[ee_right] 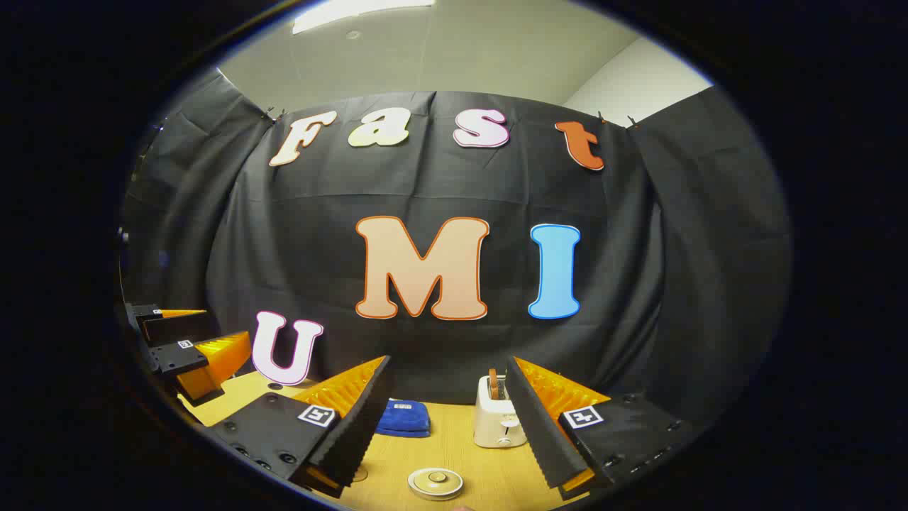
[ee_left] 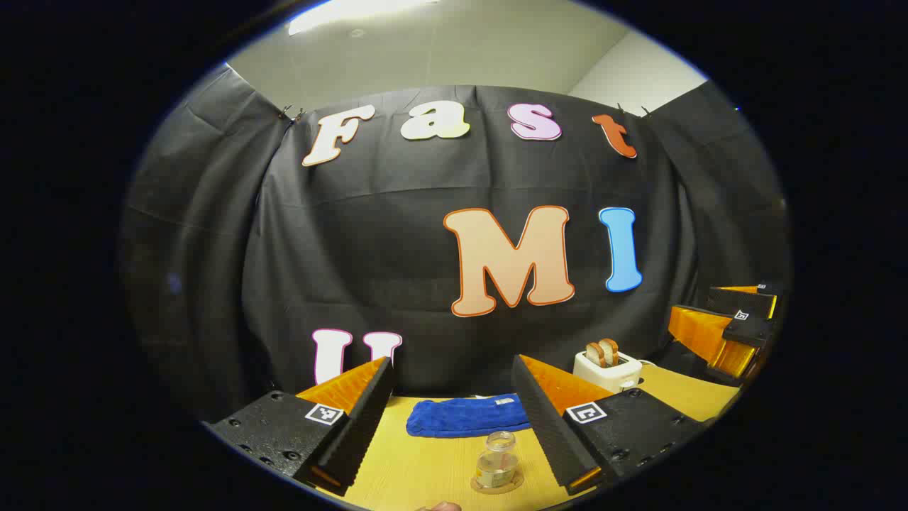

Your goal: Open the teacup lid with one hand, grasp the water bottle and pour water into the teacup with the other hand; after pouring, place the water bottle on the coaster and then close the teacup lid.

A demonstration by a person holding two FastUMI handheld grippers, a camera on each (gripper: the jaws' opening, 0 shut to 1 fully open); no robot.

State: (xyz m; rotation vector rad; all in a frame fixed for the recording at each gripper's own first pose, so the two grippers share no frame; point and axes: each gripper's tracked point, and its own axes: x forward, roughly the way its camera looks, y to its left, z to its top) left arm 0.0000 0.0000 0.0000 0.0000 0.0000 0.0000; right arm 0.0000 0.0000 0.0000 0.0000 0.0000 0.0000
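Left gripper (ee_left: pixel 454 419) jaws wide, empty, above water bottle (ee_left: pixel 498 461), right gripper (ee_right: pixel 448 419) likewise, perhaps teacup lid (ee_right: pixel 435 482) below

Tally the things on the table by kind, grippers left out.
Water bottle: 1
Coaster under the bottle: 1
Teacup lid: 1
Blue towel: 1
Toaster: 1
Bread slices in the toaster: 2
Total: 7
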